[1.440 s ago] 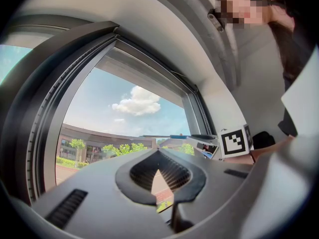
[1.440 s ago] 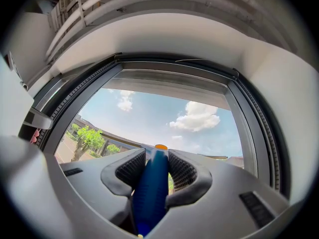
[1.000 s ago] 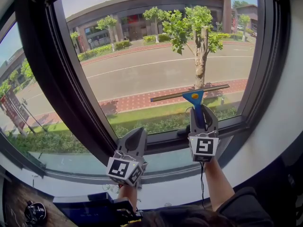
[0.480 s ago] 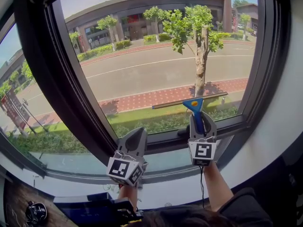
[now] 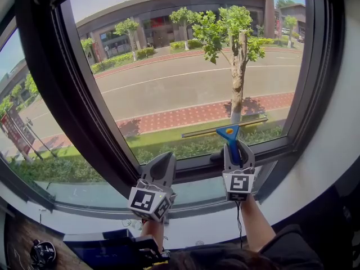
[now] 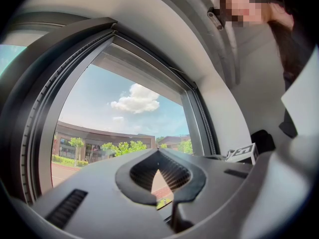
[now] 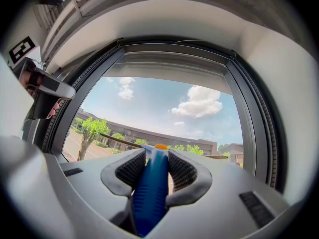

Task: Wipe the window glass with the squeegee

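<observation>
Holding: the right gripper was clenched on the blue handle of the squeegee, which stood upright between both pads.
Left gripper: closed on nothing, tips together, held low and to the left of the right one, below the dark window frame.
Squeegee blade: against the window glass, low on the right part of the pane, just above the bottom rail, its right end slightly higher.
Outside: a tree behind the blade, and a road.
</observation>
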Available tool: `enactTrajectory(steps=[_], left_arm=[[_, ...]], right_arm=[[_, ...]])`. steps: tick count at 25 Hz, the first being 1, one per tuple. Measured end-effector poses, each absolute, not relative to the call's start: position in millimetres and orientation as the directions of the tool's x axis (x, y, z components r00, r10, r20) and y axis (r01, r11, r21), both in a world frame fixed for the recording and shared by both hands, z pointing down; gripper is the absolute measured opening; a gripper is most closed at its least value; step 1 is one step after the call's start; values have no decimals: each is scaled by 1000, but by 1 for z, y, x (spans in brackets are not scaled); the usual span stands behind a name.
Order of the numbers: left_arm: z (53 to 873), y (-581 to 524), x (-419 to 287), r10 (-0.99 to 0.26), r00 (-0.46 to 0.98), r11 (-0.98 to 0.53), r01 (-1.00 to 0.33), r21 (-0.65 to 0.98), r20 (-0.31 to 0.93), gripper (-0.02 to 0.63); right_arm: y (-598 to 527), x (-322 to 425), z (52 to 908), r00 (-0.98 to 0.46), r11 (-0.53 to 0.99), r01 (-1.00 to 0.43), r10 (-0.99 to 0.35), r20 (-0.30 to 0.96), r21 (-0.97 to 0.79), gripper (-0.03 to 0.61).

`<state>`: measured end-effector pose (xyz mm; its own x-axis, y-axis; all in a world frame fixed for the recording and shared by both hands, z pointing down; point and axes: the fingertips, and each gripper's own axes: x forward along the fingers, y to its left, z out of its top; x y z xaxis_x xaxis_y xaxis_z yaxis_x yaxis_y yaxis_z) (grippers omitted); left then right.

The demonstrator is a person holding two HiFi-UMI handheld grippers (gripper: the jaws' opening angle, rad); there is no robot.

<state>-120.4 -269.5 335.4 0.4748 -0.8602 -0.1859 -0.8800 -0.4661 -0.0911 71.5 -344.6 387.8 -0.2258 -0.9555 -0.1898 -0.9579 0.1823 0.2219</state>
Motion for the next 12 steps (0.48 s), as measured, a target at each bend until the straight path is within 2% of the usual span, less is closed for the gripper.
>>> enactTrajectory(steps=[12], left_arm=[[336, -270, -120, -860, 475, -466, -880, -92, -186, 2]], right_arm=[[-345, 72, 416, -231, 196, -953, -964, -135, 231, 141]])
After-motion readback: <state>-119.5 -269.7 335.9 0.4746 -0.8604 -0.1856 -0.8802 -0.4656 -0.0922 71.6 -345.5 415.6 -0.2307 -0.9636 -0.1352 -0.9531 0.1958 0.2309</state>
